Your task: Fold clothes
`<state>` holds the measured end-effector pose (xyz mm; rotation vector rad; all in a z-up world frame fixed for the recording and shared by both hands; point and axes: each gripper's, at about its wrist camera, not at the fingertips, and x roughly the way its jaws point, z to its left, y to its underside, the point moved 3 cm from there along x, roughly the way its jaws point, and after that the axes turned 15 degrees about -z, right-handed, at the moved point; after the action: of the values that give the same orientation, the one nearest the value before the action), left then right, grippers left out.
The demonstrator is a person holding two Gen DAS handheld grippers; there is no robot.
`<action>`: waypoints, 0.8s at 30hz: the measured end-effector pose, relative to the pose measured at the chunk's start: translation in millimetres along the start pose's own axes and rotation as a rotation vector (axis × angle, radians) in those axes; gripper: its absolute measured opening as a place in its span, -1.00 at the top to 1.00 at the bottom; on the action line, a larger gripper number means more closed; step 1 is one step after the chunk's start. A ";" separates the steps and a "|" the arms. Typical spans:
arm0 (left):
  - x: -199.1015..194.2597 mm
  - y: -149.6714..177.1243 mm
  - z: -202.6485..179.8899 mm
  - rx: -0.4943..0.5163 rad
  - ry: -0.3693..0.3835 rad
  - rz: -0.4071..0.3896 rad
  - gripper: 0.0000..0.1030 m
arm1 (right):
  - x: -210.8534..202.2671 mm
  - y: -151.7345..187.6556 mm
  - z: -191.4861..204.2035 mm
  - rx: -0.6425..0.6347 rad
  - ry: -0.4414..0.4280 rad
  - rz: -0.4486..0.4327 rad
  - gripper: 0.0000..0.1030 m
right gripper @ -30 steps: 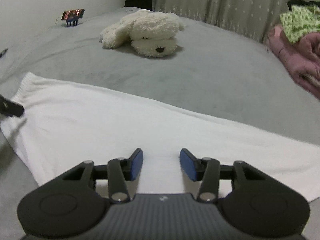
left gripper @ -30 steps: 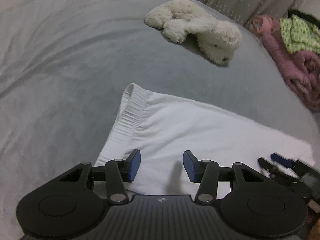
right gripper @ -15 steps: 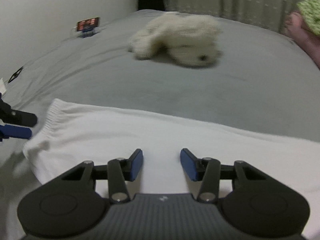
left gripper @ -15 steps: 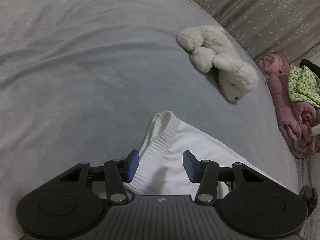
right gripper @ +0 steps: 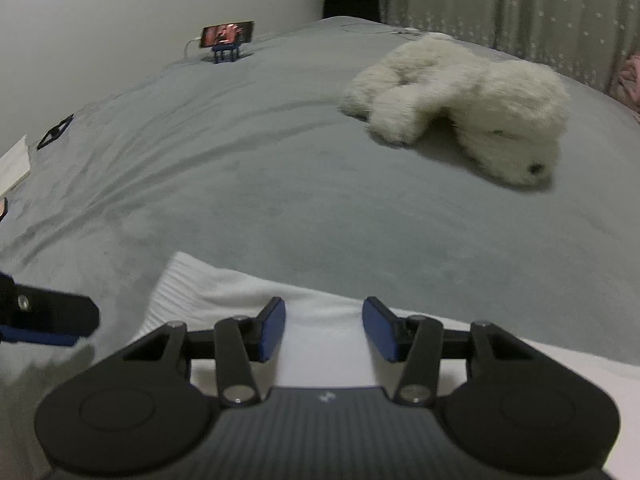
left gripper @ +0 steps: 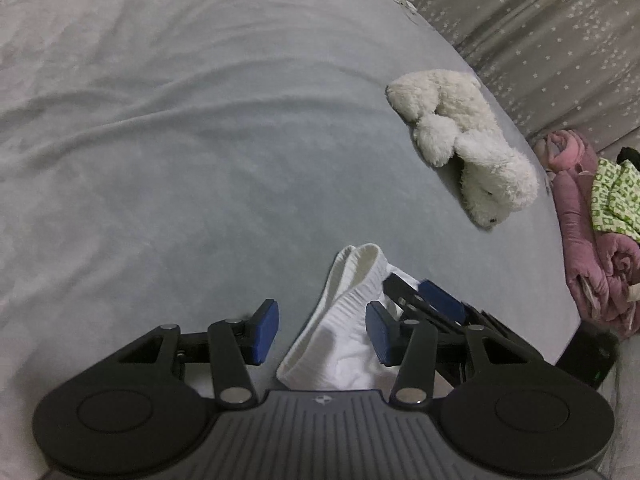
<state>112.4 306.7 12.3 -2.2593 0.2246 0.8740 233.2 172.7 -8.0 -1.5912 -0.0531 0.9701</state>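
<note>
Grey bed [left gripper: 200, 140], wide and wrinkled, starred curtain [left gripper: 560, 40] behind. Landmark: white plush dog [left gripper: 464, 136] lying on the bed. White garment [left gripper: 344, 328], ribbed waistband leading, lies flat on the bed on the near side of the dog, well apart from it. Left tongs [left gripper: 322, 330] parted over the waistband's end, pads not pressing cloth, nothing gripped. Right tongs [right gripper: 324, 328] likewise released, hovering above the garment just beside the waistband; in the left view they sit close alongside. Pink heap with green print [left gripper: 600, 220] beyond the dog, off the bed edge. Phone on stand [right gripper: 227, 36] far past the dog. Progress: garment looks laid out, perhaps halved lengthwise; cannot confirm. Further folds remain.
</note>
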 end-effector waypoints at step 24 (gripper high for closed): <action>-0.5 51.9 -66.0 0.257 0.074 0.029 0.09 | -90.0 52.1 -53.6 0.093 0.073 0.018 -0.07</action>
<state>126.8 224.4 19.4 -2.0539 0.3827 0.7317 182.5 67.2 -5.6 -1.5421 0.0561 0.9151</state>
